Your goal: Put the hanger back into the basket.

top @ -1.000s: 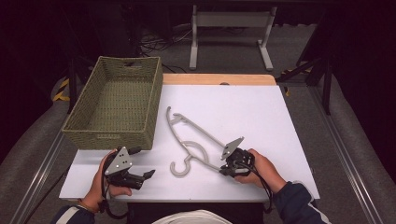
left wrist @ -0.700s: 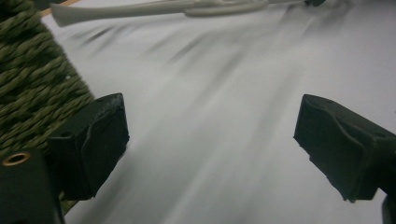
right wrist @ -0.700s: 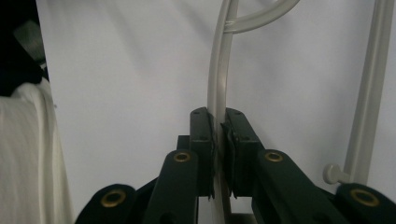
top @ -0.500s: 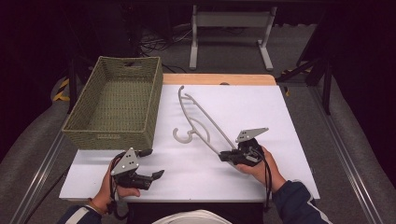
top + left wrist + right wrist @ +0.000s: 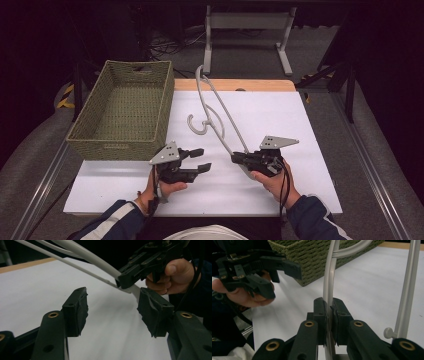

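Note:
A white plastic clothes hanger (image 5: 230, 120) slants up from the white table top (image 5: 280, 125) toward the far edge, its hook hanging near the middle. My right gripper (image 5: 236, 159) is shut on the hanger's near end; in the right gripper view its pads (image 5: 329, 315) pinch the pale bar (image 5: 328, 277). My left gripper (image 5: 202, 160) hovers just left of it, open, with nothing between its fingers (image 5: 112, 310). Its jaws have just been closing. In the left gripper view the hanger (image 5: 82, 255) and the right gripper (image 5: 125, 281) lie just ahead.
A woven green basket (image 5: 117, 147) stands on the table's left side, and looks empty. A strip of bare wood (image 5: 235, 85) runs along the far edge. A metal stand (image 5: 245, 30) is on the floor beyond.
The right gripper has swung the hanger from lying flat to slanting up toward the far edge. The left gripper has moved right, toward the table's middle, and its jaws stand narrower.

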A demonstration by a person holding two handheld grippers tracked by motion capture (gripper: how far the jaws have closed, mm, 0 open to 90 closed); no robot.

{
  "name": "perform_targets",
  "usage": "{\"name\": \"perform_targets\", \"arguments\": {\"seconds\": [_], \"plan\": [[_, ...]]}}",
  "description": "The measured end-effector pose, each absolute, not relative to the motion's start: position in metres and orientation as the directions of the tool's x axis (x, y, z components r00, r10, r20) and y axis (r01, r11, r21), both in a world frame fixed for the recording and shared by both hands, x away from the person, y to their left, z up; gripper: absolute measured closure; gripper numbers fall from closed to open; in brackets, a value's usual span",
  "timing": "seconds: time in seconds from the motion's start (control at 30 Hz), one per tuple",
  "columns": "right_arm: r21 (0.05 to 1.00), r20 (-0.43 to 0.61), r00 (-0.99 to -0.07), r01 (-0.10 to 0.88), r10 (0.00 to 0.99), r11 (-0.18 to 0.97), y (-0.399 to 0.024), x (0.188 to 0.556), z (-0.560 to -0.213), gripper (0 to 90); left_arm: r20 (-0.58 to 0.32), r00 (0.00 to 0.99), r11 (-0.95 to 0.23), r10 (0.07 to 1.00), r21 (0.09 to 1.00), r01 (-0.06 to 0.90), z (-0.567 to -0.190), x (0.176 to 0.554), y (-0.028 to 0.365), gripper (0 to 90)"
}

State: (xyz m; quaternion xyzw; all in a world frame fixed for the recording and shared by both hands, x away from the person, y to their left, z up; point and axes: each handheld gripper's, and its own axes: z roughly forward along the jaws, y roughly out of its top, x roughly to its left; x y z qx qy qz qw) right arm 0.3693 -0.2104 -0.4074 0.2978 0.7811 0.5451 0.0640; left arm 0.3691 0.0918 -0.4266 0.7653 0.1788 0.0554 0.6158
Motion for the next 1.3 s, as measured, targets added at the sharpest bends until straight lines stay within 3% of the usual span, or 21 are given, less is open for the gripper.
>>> {"name": "perform_targets", "arguments": {"seconds": [0.2,0.37,0.47,0.67,0.97,1.1,1.2,1.3], "plan": [[0.915,0.209,-0.829,0.353,0.518,0.195,-0.209,0.365,-0.406,83.2,-0.225,0.92,-0.106,0.321,0.957,0.271,-0.423,0.383,0.065,44.5],[0.921,0.189,-0.834,0.334,0.518,0.201,-0.205,0.363,-0.406,83.2,-0.234,0.926,-0.083,0.296,0.959,0.269,-0.419,0.387,0.061,46.6],[0.928,0.174,-0.841,0.314,0.513,0.2,-0.202,0.362,-0.406,83.1,-0.276,0.919,-0.048,0.282,0.952,0.301,-0.416,0.39,0.061,52.6],[0.94,0.17,-0.854,0.29,0.492,0.178,-0.198,0.359,-0.406,83.0,-0.276,0.923,-0.02,0.269,0.956,0.292,-0.414,0.393,0.064,65.2],[0.948,0.141,-0.863,0.259,0.486,0.185,-0.19,0.356,-0.406,80.9,-0.228,0.938,-0.011,0.261,0.971,0.239,-0.401,0.389,0.065,74.7],[0.948,0.105,-0.865,0.236,0.49,0.214,-0.185,0.353,-0.406,76.3,-0.187,0.947,-0.022,0.261,0.98,0.199,-0.395,0.386,0.068,81.1],[0.946,0.1,-0.86,0.238,0.5,0.221,-0.187,0.352,-0.405,65.3,-0.129,0.951,-0.06,0.279,0.987,0.152,-0.389,0.383,0.068,82.1],[0.942,0.091,-0.857,0.238,0.507,0.234,-0.189,0.351,-0.405,64.3,-0.119,0.95,-0.082,0.29,0.986,0.148,-0.387,0.382,0.069,82.0]]}}
